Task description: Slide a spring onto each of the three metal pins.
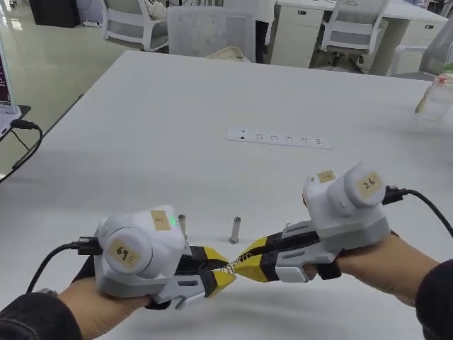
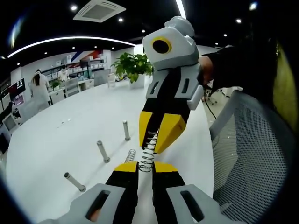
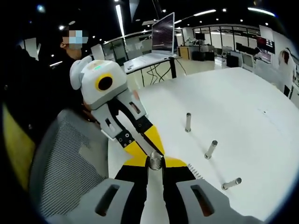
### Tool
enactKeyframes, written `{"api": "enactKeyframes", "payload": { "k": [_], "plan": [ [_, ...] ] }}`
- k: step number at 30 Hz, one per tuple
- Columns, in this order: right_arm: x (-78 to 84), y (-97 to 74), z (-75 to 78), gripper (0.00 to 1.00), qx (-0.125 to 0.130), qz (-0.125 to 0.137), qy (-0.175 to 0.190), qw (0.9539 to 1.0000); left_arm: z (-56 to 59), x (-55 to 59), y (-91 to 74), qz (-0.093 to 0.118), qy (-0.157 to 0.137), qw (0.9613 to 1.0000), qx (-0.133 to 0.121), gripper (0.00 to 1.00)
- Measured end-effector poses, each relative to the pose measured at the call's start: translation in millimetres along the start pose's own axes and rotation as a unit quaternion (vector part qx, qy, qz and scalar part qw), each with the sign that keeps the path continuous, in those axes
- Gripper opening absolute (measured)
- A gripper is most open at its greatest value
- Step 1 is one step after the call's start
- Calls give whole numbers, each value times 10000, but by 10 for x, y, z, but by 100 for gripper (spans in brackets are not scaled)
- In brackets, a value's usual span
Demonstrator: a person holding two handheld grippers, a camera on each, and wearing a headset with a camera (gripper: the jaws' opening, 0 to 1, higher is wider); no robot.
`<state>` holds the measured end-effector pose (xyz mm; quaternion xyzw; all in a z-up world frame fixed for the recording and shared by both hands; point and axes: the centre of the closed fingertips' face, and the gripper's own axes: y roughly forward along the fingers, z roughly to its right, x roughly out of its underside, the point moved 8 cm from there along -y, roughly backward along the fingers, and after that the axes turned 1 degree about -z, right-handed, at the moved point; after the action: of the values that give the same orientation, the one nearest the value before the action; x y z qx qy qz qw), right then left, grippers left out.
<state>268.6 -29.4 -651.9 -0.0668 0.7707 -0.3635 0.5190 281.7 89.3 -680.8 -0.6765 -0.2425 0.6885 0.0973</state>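
Both left tongs (image 2: 145,167) and right tongs (image 3: 155,163) are clamped on one spring (image 1: 228,268) over the desk's (image 1: 212,106) near edge, its long axis running sideways between them. Upright pins (image 1: 235,230) stand just beyond, toward the far edge. The spring likely needs tipping upright first.

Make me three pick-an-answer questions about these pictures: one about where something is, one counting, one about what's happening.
1. Where is the held spring? A between two sets of jaws; B on a pin; C on the floor.
2. How many metal pins? A one; B three; C five.
3. The pins are: A wearing springs; B bare; C in a box.
Answers: 1 A, left gripper and right gripper both pinch it; 2 B, three show in the left gripper view; 3 B, no coil sits on any.
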Motion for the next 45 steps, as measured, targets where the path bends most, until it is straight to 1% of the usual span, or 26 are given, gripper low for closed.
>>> {"api": "enactKeyframes", "payload": {
  "k": [3,4,5,6,7,8,9,14,23,34,37,40,45],
  "plan": [
    [-32,2,-6,9,68,-266,-31,9996,-2,0,4,7,11,10000,0,3],
    [-55,4,-16,9,79,-351,-150,9992,2,1,8,10,10,10000,12,3],
    [-59,4,-19,8,86,-402,-177,9990,3,1,9,8,13,10000,13,3],
    [-87,12,-22,8,133,-554,-173,9982,6,1,15,4,33,10000,11,3],
    [-94,14,-25,8,128,-565,-192,9981,9,0,16,5,31,10000,21,3],
    [-110,17,-30,8,140,-663,-283,9973,10,-2,17,5,33,10000,24,3],
    [-116,16,-32,8,162,-739,-294,9967,11,-1,18,6,40,10000,24,3],
    [-166,17,-44,8,145,-959,-377,9946,18,-11,12,29,54,10000,44,3],
    [-164,27,-53,8,147,-1241,-413,9913,34,4,30,7,86,9999,92,3],
    [-168,27,-54,8,180,-1256,-458,9909,29,4,52,6,-10,10000,67,3],
    [-200,25,-71,8,136,-1170,-428,9921,31,6,57,-4,-4,10000,62,5],
    [-213,32,-90,8,133,-1200,-473,9915,39,5,56,1,-4,10000,68,7],
    [-211,19,-79,8,134,-1244,-483,9910,29,17,40,4,-33,10000,64,10]
  ]
}}
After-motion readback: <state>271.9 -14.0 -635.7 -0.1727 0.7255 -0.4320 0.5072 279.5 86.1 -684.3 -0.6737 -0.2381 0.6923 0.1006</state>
